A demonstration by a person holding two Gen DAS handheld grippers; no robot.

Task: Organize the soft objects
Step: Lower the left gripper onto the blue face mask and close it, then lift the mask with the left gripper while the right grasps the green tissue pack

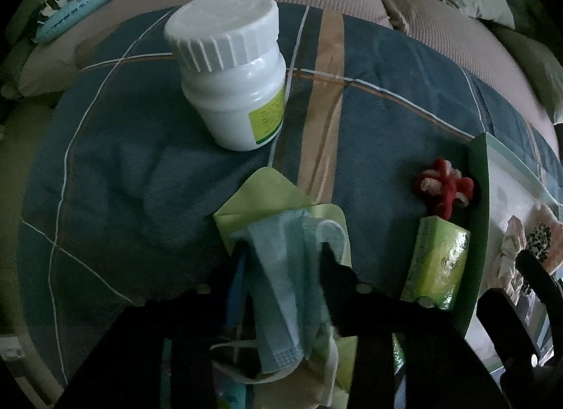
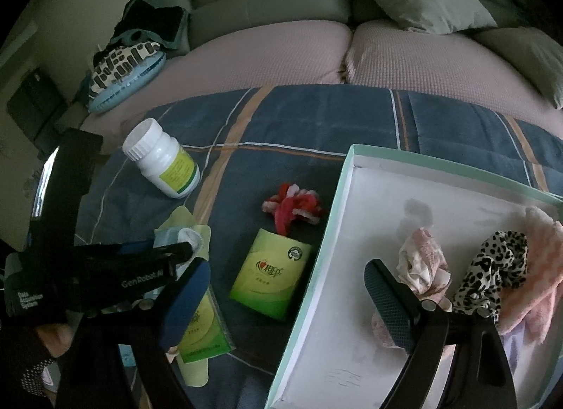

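Note:
A crumpled blue face mask (image 1: 278,289) lies on a light green wrapper (image 1: 260,194) on the plaid blanket. My left gripper (image 1: 281,250) points down onto it, shut with the mask bunched between its pads. In the right wrist view the same gripper (image 2: 183,250) sits at the left over the mask (image 2: 176,234). My right gripper (image 2: 286,268) stands open, its fingers straddling the left wall of the white box (image 2: 352,219) with nothing between them. In the box lie a pink floral scrunchie (image 2: 422,261), a leopard scrunchie (image 2: 492,268) and a pink fluffy cloth (image 2: 542,268).
On the plaid blanket (image 1: 140,169) stand a white pill bottle (image 1: 232,71), a red and white chenille scrunchie (image 1: 445,187) and a green tissue pack (image 1: 436,264). A second green pack (image 2: 204,331) lies under my right gripper's left finger. Sofa cushions (image 2: 281,50) rise behind.

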